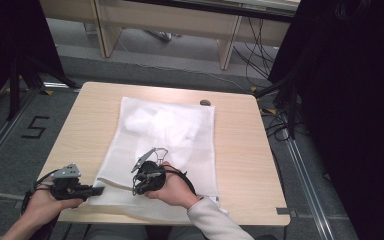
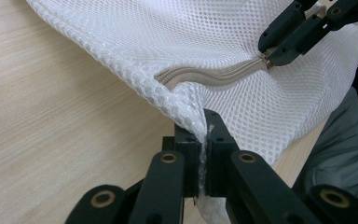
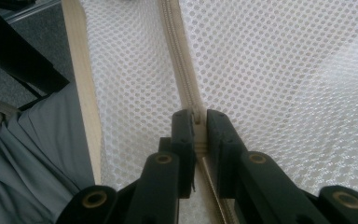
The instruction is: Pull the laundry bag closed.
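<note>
We see a white mesh bag (image 1: 165, 145) lying flat across the middle of the wooden table (image 1: 240, 150), its zipper (image 3: 182, 70) along the near edge. Our right gripper (image 3: 201, 122) pinches the zipper pull (image 3: 196, 116) — jaws pressed together — while our left gripper (image 2: 204, 135) clamps the bag's near-left corner.

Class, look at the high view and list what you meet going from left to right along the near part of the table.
Left gripper → near left corner of the mesh bag → right gripper → the hand holding it → bare table.
</note>
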Available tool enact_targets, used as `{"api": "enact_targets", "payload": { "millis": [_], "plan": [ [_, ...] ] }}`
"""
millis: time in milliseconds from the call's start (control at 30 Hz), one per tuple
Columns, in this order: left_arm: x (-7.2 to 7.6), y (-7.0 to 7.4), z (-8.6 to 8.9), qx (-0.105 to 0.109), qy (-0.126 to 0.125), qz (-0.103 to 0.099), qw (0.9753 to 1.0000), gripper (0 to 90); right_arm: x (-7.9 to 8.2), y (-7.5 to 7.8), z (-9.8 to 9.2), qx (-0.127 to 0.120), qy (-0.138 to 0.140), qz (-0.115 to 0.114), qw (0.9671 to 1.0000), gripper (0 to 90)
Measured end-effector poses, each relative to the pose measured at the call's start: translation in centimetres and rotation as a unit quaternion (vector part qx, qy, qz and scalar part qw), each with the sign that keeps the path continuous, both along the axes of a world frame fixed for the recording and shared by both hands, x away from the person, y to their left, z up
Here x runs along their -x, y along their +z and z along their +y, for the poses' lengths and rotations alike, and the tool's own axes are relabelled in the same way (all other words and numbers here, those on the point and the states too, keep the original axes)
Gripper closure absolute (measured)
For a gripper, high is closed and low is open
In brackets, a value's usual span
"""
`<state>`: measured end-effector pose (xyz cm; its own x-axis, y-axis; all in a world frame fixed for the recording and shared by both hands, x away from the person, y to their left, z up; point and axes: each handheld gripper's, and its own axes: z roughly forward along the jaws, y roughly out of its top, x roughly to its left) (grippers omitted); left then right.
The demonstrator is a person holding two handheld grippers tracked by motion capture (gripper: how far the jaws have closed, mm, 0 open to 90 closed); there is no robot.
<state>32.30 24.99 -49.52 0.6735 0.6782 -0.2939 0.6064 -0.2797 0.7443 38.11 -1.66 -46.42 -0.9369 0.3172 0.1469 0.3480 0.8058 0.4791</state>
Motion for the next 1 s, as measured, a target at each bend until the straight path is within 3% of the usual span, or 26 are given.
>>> {"api": "enact_targets", "payload": {
  "millis": [100, 167, 200, 267, 333, 400, 833, 900, 1000],
  "plan": [
    [-0.07, -0.01, 0.07, -0.006, -0.008, 0.006, 0.9999, 85.8, 0.06, -0.23, 0.18, -0.004, 0.003, 0.007, 1.0, 82.3],
    [-0.02, -0.16, -0.01, 0.0, 0.0, -0.001, 1.0, 85.8, -0.04, -0.34, 0.26, -0.002, 0.001, -0.003, 1.0, 82.3],
    [-0.04, -0.05, 0.09, -0.009, -0.003, 0.004, 0.9999, 85.8, -0.19, -0.34, 0.2, 0.0, 0.008, -0.008, 0.9999, 82.3],
    [-0.1, -0.07, 0.13, -0.007, -0.005, 0.008, 0.9999, 85.8, 0.01, -0.21, 0.39, -0.001, -0.003, -0.006, 1.0, 82.3],
    [-0.09, -0.09, 0.12, -0.008, -0.004, 0.006, 0.9999, 85.8, -0.12, -0.29, 0.37, 0.001, 0.007, -0.013, 0.9999, 82.3],
    [-0.09, -0.08, 0.1, -0.007, -0.003, 0.006, 1.0, 85.8, 0.01, -0.31, 0.43, -0.002, -0.001, -0.002, 1.0, 82.3],
    [-0.04, 0.02, 0.11, 0.0, -0.002, 0.012, 0.9999, 85.8, 0.11, -0.26, 0.3, 0.002, 0.003, -0.008, 1.0, 82.3],
    [0.0, -0.1, 0.03, 0.005, 0.001, 0.0, 1.0, 85.8, 0.14, -0.25, 0.32, 0.006, 0.004, -0.007, 1.0, 82.3],
    [0.01, -0.06, 0.02, 0.005, 0.001, 0.0, 1.0, 85.8, 0.24, -0.31, 0.44, 0.01, 0.004, -0.01, 0.9999, 82.3]
  ]
}}
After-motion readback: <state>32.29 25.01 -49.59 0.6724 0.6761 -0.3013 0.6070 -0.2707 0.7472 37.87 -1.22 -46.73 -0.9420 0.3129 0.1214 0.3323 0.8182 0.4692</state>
